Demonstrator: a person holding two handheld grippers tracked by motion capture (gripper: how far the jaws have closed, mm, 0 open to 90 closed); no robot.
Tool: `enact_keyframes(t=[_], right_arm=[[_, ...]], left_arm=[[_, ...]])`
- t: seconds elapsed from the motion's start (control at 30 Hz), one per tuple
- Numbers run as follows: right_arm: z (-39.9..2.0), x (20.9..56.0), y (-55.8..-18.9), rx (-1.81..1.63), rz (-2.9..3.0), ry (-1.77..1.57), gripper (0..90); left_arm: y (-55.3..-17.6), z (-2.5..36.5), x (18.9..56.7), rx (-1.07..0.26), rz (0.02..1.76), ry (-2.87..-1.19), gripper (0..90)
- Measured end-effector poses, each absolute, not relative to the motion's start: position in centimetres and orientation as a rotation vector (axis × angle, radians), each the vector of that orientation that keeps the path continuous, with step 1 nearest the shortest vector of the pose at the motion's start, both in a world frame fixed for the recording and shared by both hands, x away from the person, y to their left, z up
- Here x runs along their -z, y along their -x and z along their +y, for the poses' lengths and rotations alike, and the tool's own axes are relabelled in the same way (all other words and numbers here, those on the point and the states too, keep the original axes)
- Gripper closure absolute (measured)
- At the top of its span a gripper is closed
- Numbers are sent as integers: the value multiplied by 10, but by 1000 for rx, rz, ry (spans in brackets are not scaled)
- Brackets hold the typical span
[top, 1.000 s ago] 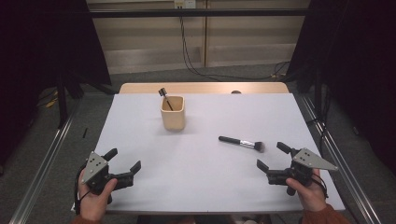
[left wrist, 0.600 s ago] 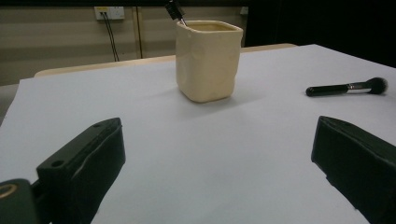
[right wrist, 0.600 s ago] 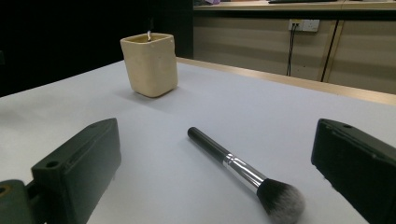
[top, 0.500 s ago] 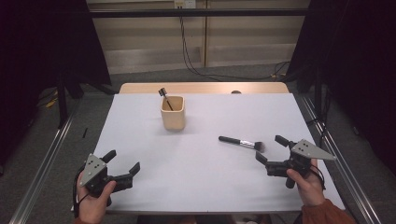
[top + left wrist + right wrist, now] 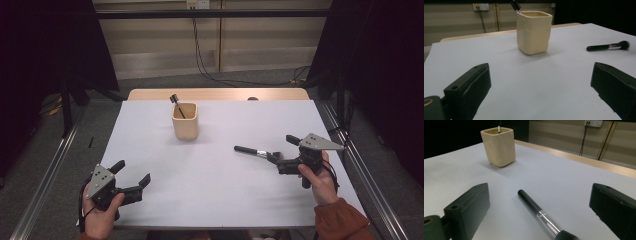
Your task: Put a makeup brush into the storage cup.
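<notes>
The right gripper (image 5: 283, 154), jaws wide apart, straddles the brush (image 5: 255, 151) lying on the desk (image 5: 210, 195). The left gripper (image 5: 134, 176) hovers open, well apart from the cup (image 5: 185, 121).

White table (image 5: 215, 200), wooden strip (image 5: 215, 94) showing along its far edge. Toward the far side stands a cream square cup (image 5: 185, 121), upright, a dark-handled tool (image 5: 176, 103) leaning inside it. Well apart, to the right, a black makeup brush (image 5: 252, 150) lies flat on the sheet, handle pointing toward the cup.
</notes>
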State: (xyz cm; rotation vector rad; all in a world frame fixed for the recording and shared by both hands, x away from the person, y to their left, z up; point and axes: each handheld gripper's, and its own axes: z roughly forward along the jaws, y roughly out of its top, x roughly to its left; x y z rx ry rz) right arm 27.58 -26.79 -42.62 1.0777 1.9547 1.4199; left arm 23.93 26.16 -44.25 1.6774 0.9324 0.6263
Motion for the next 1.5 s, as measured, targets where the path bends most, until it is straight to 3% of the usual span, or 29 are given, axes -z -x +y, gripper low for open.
enact_keyframes(t=[0.67,0.9,1.1,1.5], right_arm=[[-259,416,-330,-1240,2193,-1168,19],[-256,408,-343,-1142,2351,-1152,74],[-254,414,-357,-1009,2542,-1209,54],[-239,413,-375,-787,2725,-1033,53]], left_arm=[[-242,261,443,-615,918,-1683,41],[-239,257,443,-604,910,-1698,41],[-240,258,442,-611,904,-1690,42],[-242,259,445,-610,918,-1697,42]])
